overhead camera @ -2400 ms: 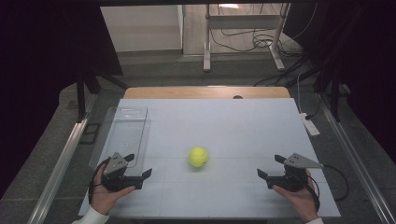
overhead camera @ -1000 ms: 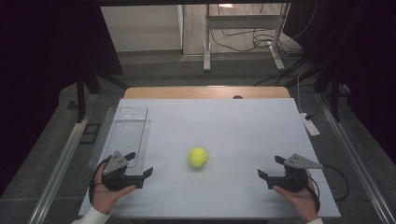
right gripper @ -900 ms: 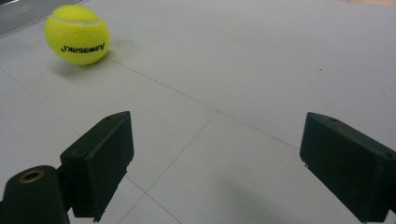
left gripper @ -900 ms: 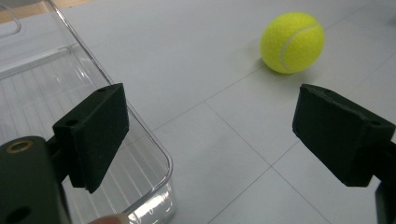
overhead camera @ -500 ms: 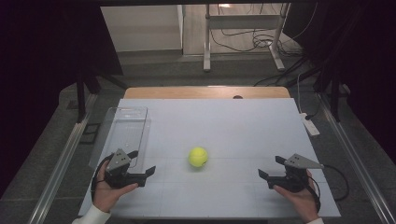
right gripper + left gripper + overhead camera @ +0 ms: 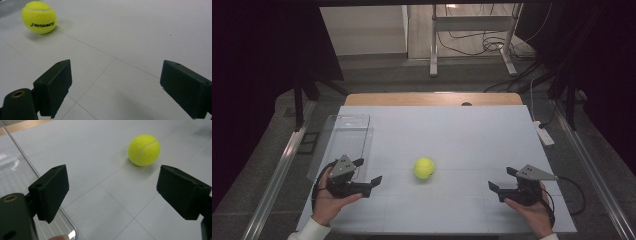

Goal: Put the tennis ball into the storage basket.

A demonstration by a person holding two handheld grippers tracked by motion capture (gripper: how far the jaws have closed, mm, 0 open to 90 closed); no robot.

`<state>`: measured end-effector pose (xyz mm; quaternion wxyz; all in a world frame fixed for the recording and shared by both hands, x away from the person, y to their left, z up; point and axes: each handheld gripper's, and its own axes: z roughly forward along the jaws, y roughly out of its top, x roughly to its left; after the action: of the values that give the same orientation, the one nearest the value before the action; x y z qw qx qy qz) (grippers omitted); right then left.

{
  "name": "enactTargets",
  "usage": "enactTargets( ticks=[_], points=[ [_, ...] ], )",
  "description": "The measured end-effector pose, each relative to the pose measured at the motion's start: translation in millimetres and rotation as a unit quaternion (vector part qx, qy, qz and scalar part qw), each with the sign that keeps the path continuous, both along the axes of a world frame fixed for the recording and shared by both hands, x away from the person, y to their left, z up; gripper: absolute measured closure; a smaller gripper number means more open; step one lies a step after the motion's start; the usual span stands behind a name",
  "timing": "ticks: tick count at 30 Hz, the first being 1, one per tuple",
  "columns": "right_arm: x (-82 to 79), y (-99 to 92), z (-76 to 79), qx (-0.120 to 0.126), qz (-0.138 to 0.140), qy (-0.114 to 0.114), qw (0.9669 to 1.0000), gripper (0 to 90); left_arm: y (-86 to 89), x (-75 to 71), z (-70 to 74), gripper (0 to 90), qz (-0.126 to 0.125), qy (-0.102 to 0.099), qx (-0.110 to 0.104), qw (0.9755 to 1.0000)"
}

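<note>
High view shows our left gripper (image 6: 371,173) with its jaws wide and nothing in them. Our right gripper (image 6: 502,179) is wide and empty too. Between the 2 grippers sits 1 yellow tennis ball (image 6: 424,168), nearer the left one and touching neither. A clear plastic tray (image 6: 343,131) lies on the far side of the left gripper from the ball. We think the ball is light, fuzzy and a bit squishy, so it should not slip, but it can roll. We should grab it across its round middle, 1 jaw on each side.
</note>
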<state>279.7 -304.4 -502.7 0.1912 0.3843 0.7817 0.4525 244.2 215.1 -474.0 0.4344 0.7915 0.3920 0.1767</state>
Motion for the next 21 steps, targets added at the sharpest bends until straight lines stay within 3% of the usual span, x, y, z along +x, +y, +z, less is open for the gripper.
enactTargets(
  ticks=[21],
  points=[
    [0.2,-0.5,0.0,0.0,-0.001,-0.001,1.0,10.4,-11.9,11.7,8.5,11.5,-0.017,0.006,0.006,0.9998]
  ],
)
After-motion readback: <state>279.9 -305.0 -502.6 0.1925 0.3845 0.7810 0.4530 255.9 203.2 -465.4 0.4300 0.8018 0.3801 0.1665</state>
